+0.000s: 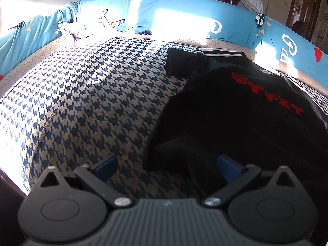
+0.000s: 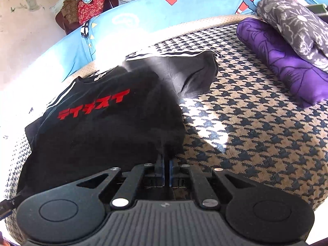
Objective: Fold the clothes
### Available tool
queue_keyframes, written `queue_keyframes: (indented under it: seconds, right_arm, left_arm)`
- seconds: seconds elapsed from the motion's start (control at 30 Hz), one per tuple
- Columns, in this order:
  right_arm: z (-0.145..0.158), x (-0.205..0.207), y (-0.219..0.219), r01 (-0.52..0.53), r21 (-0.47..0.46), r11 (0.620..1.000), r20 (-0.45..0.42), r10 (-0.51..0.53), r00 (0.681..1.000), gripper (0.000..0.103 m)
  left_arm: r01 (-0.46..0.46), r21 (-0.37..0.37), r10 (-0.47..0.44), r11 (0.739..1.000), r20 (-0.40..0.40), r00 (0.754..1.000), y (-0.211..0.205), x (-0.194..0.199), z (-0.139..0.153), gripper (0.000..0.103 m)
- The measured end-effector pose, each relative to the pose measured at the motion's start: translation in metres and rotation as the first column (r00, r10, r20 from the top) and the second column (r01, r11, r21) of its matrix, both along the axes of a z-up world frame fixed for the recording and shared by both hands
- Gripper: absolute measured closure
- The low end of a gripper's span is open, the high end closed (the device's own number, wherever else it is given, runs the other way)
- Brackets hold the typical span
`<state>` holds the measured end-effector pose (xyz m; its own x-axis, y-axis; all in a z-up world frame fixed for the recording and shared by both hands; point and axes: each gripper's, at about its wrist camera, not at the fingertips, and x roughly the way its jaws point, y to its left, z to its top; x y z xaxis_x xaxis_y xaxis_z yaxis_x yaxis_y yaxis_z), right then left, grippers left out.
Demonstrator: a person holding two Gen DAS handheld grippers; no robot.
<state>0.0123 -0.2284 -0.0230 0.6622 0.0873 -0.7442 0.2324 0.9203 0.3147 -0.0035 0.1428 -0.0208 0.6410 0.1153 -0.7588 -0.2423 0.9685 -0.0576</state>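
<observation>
Shirt (image 2: 98,131): black, red lettering on the chest, white stripes along the shoulders; lies spread on the bed, left of centre in the right wrist view, at the right in the left wrist view.
Sleeve (image 2: 192,73): stretches out to the far right, partly in sunlight.
Bed (image 2: 256,135): covered in a dark-and-tan houndstooth cloth, with a blue printed sheet (image 2: 194,4) standing along the far edge.
Right tongs (image 2: 166,167): pressed together, pinching the shirt's near right edge; the black cloth runs up from between the blue pads.
Left tongs (image 1: 167,167): spread wide, nothing gripped; the left pad is over bare houndstooth, the right pad over the shirt's near edge.
Pillows: a purple one (image 2: 287,69) at the far right of the bed, a grey patterned one (image 2: 297,26) resting on top of it.
Beyond the bed: a heap of red floral cloth (image 2: 96,2) on dark furniture.
</observation>
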Motion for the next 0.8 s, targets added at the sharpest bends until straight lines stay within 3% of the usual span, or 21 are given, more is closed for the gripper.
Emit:
queue_keyframes:
  seconds: [0.1,0.23,0.5,0.8]
  right_arm:
    - [0.002,-0.005,-0.007,0.020,0.009,1.000,-0.006,-0.020,1.000,0.097]
    - [0.007,-0.017,-0.003,0.024,-0.077,0.997,0.024,-0.022,0.999,0.087]
    - [0.013,-0.029,0.036,-0.133,-0.173,0.976,0.066,0.146,0.987,0.083]
    - [0.006,-0.049,0.089,-0.383,-0.156,0.911,0.037,0.392,0.919,0.077]
  left_arm:
    - [0.003,-0.005,-0.003,1.000,-0.002,1.000,-0.001,-0.003,0.000,0.000]
    - [0.001,-0.008,-0.001,1.000,-0.001,1.000,-0.001,-0.005,0.000,0.000]
    - [-0.029,-0.027,0.030,0.999,0.022,0.999,0.007,-0.008,0.001,0.000]
    - [-0.052,-0.067,0.054,0.996,0.026,0.998,0.016,-0.009,0.000,0.000]
